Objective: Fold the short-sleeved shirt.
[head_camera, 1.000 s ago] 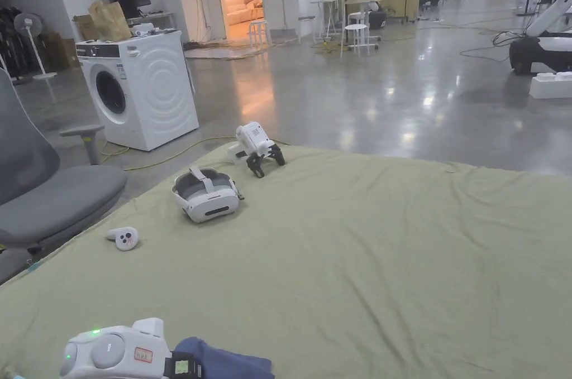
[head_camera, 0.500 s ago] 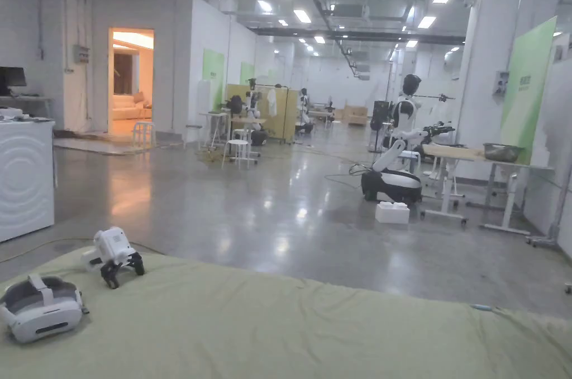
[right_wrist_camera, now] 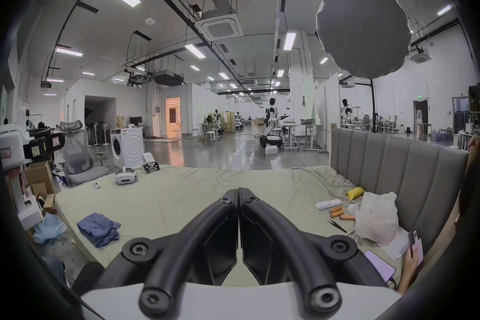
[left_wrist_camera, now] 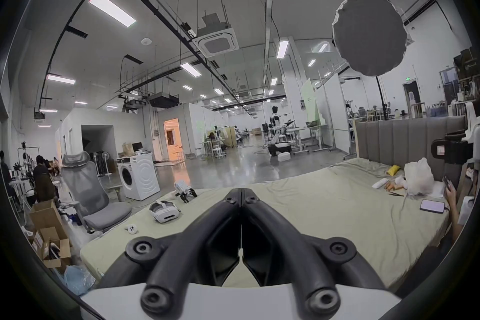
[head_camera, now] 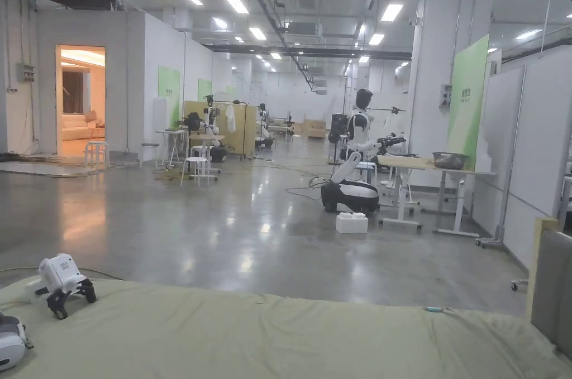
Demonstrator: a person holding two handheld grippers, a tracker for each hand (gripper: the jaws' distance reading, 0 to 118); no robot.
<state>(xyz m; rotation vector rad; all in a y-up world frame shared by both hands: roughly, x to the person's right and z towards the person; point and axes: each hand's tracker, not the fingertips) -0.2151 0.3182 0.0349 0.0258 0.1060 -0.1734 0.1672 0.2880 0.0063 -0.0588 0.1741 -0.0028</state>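
So, in the head view a spare gripper (head_camera: 62, 285) is seen parked on the green bedsheet (head_camera: 290, 335). From the left gripper view, the left gripper (left_wrist_camera: 241, 193) is held fully closed, nothing between its jaws. Over in the right gripper view, the right gripper (right_wrist_camera: 238, 192) is likewise pressed closed and empty, and the folded blue shirt (right_wrist_camera: 98, 228) is left lying near the sheet's left edge.

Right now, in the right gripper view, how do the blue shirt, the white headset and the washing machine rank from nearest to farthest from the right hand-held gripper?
1. Blue shirt: left of the right hand-held gripper, on the bed.
2. White headset: farther back, left.
3. Washing machine: on the floor beyond the bed.
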